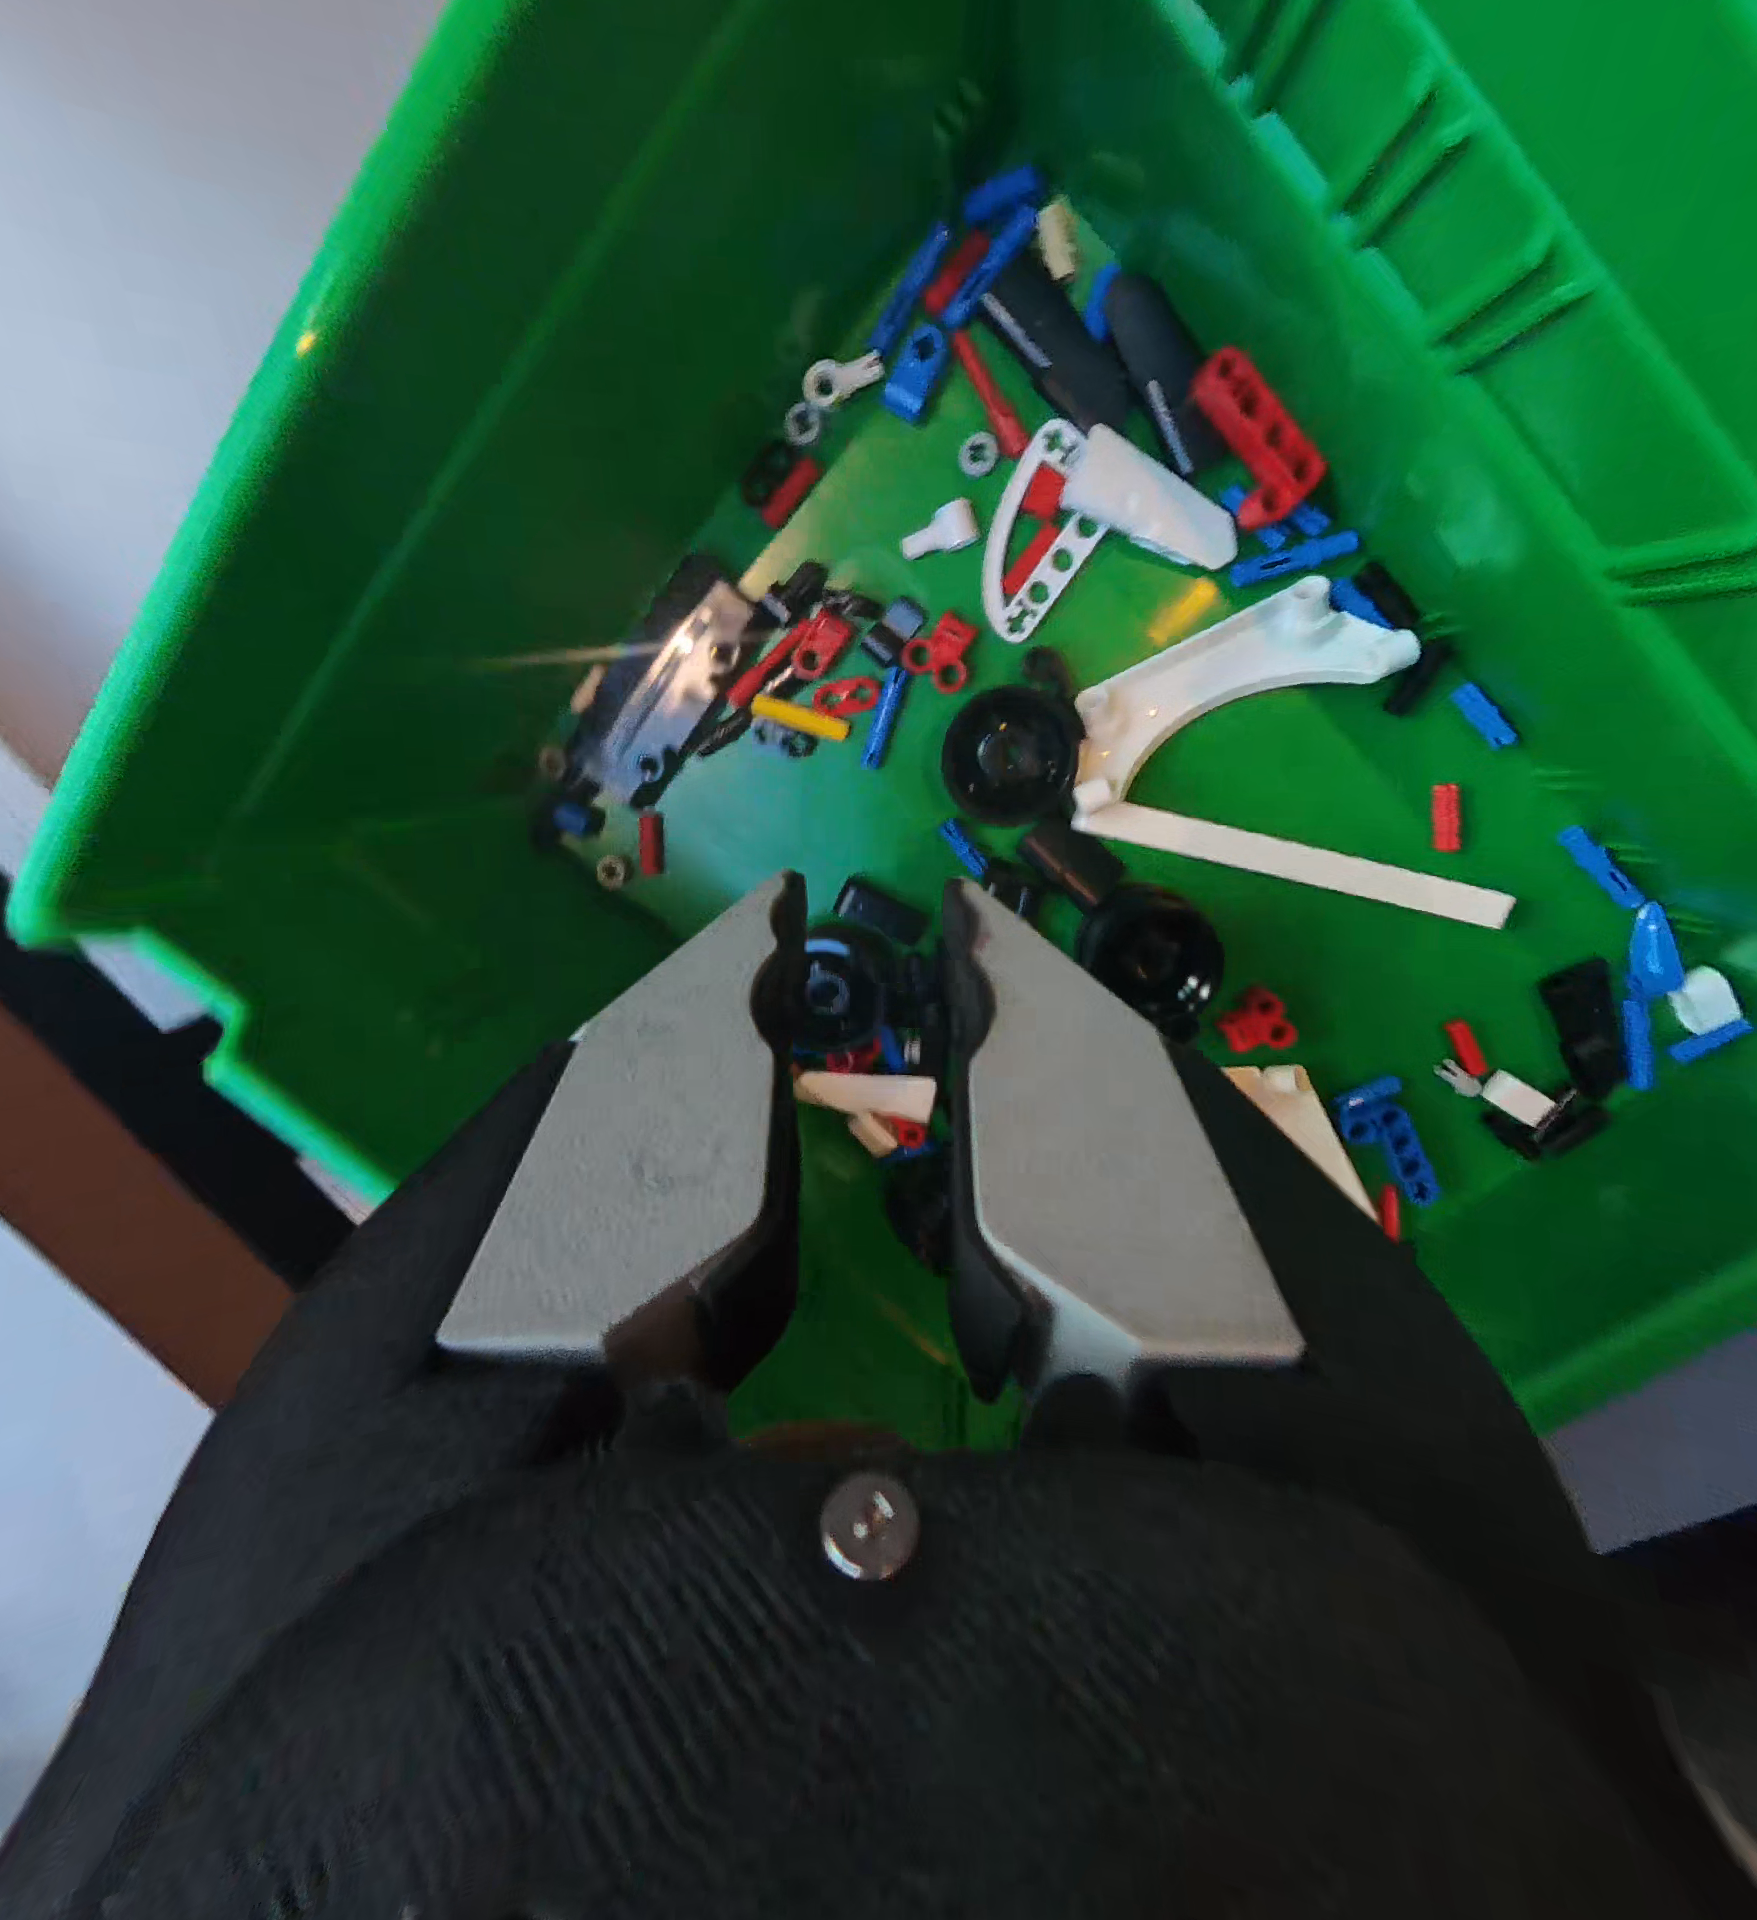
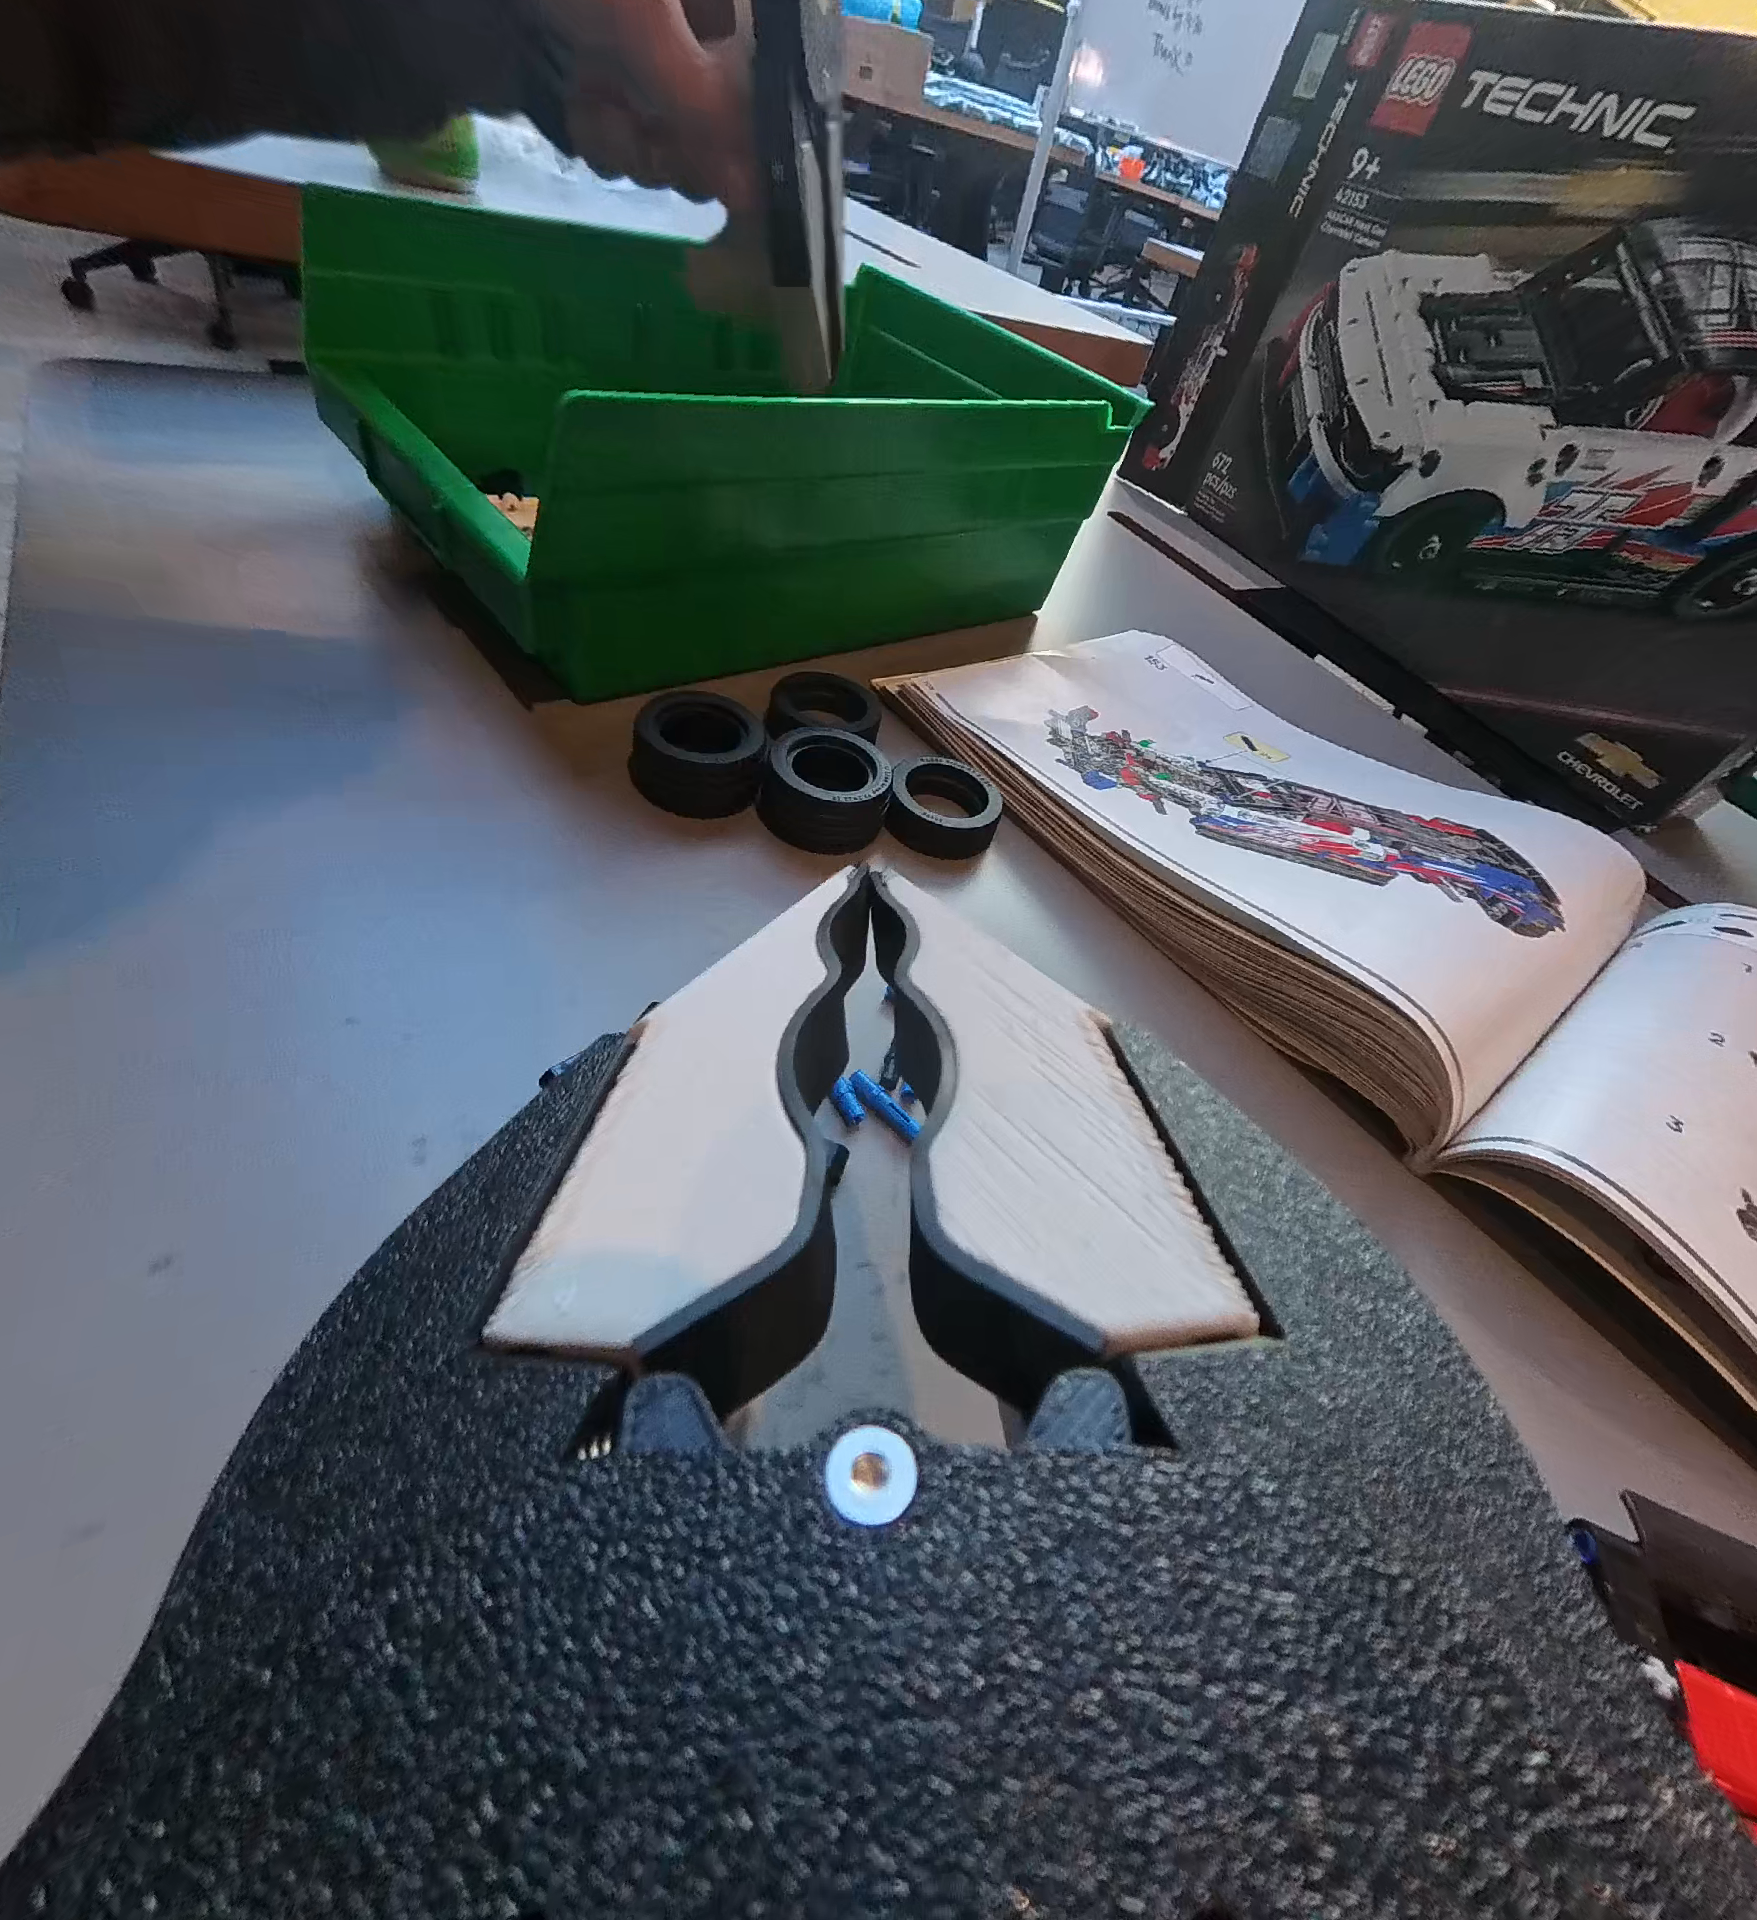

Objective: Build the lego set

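1. Right now the left gripper is reaching down into a green bin of loose Lego pieces, and its jaws are standing apart.
2. A black wheel hub is lying between the two fingertips. It is sitting close against the left-hand finger, with a gap showing on the other side (whether the pad is actually touching it is hard to tell).
3. Two more black hubs are lying just beyond the tips and to the right. Farther on, a long curved white panel, a red beam and a short yellow axle are lying among small blue, red and black pins.
4. The right gripper is hovering low over the grey table with its jaws pressed together at the tips and nothing caught between them.
5. Through the gap behind those tips, a few blue pins are showing on the table beneath.
6. Just ahead of the right gripper's tips, four black tyres are sitting in a cluster on the table, between the jaws and the bin.
7. To the right, an instruction booklet is lying open, showing a coloured drawing of a car and small printed step numbers.
8. Behind it, the set's box is leaning upright. It is carrying a picture of a white racing car, brand logos, and other printed writing.
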Tool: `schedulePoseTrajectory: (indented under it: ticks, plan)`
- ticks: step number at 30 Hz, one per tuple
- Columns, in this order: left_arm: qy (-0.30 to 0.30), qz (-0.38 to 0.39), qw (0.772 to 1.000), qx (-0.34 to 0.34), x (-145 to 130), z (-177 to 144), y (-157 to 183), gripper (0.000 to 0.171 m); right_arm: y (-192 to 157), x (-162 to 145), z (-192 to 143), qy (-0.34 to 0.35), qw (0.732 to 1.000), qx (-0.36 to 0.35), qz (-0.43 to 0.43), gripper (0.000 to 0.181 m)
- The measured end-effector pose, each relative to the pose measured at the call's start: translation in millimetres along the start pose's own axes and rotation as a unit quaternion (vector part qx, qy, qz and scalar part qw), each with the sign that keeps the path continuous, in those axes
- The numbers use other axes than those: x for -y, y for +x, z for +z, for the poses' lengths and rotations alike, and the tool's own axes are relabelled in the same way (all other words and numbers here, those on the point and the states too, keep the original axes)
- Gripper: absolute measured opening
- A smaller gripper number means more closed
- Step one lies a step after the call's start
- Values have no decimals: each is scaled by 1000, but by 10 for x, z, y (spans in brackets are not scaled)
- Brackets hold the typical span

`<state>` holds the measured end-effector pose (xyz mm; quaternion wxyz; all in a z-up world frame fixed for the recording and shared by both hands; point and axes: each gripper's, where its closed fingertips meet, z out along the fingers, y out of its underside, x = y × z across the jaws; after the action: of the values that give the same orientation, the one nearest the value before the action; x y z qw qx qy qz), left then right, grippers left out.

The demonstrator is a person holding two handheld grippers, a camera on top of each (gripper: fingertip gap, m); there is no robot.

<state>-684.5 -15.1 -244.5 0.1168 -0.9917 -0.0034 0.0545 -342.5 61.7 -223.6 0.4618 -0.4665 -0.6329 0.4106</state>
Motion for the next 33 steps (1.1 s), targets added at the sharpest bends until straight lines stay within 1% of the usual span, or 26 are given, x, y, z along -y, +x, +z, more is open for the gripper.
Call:
schedulePoseTrajectory:
  ticks: [2, 3, 5, 7, 8, 9, 11, 12, 14, 15, 16, 18, 19, 20, 21, 22, 23, 25, 26, 27, 28, 29, 30, 31, 32, 33]
  plan:
    - [-9, 66, 998, 11, 88, 110, -3, 19, -8, -5, 5, -2, 1000, 0, -4, 0]
    - [-23, 88, 995, 35, 114, 154, -76, 13, -10, -5, 5, -2, 1000, 0, -5, 0]
    - [-56, 106, 992, 50, 133, 200, -151, 14, -10, 1, -1, 0, 1000, -3, -8, 0]
    - [-73, 117, 990, 32, 126, 213, -114, 13, -4, 11, -9, 3, 1000, -4, -7, 0]
    - [-94, 114, 989, 11, 51, 219, -60, 12, 0, 14, -13, 5, 1000, -4, -6, 0]
    - [-132, 109, 985, -16, -90, 218, 19, 12, 5, 15, -13, 5, 1000, -4, -3, 0]
    - [-198, 118, 973, -13, -370, 193, 48, 13, 12, 12, -12, 4, 1000, -1, 2, 0]
    - [-228, 128, 965, -9, -508, 175, 58, 15, 14, 10, -10, 3, 1000, 1, 5, 0]
    - [-293, 138, 945, -44, -796, 172, 197, 21, 12, 4, -3, 1, 1000, 6, 9, 0]
    - [-324, 155, 933, -34, -881, 208, 174, 17, 12, 4, 0, 1, 1000, 7, 11, 0]
    - [-321, 168, 932, -11, -837, 289, 132, 3, 15, 6, 2, 1, 1000, 9, 13, 0]
    - [-299, 162, 939, 51, -607, 395, -18, 0, 23, 8, 6, 2, 1000, 9, 16, 0]
    - [-265, 146, 951, 61, -440, 424, -40, 0, 26, 8, 7, 2, 1000, 9, 17, 0]
    - [-229, 126, 964, 43, -272, 419, 6, 0, 30, 9, 6, 2, 1000, 9, 18, 0]
    - [-207, 111, 972, 15, -216, 353, 73, 0, 33, 11, 3, 3, 1000, 7, 18, 0]
    - [-196, 100, 976, 6, -217, 256, 85, 2, 35, 14, 1, 4, 1000, 6, 17, 0]
    - [-191, 96, 977, -3, -257, 153, 102, 0, 36, 14, 0, 5, 1000, 5, 16, 0]
    - [-191, 100, 974, -75, -434, 13, 354, 0, 37, 12, 3, 3, 1000, 4, 16, 0]
    - [-207, 104, 966, -114, -575, -6, 509, 0, 35, 8, 6, 2, 1000, 5, 16, 0]
    - [-242, 114, 954, -134, -753, 17, 615, 2, 32, 4, 9, 0, 1000, 6, 16, 0]
    - [-273, 132, 945, -126, -897, 98, 649, 4, 28, 1, 13, -1, 1000, 7, 16, 0]
    - [-288, 149, 940, -108, -967, 218, 658, 1, 24, -3, 16, -2, 1000, 7, 15, 0]
    - [-316, 155, 930, -101, -991, 246, 660, 0, 21, -7, 20, -4, 1000, 8, 15, 0]
    - [-299, 132, 941, -91, -872, 258, 651, 0, 18, -10, 23, -5, 1000, 8, 13, 0]
    - [-237, 116, 964, -41, -589, 290, 515, 0, 16, -12, 25, -6, 1000, 7, 12, 0]
    - [-174, 100, 980, -8, -321, 248, 400, 0, 14, -14, 26, -7, 1000, 6, 10, 0]
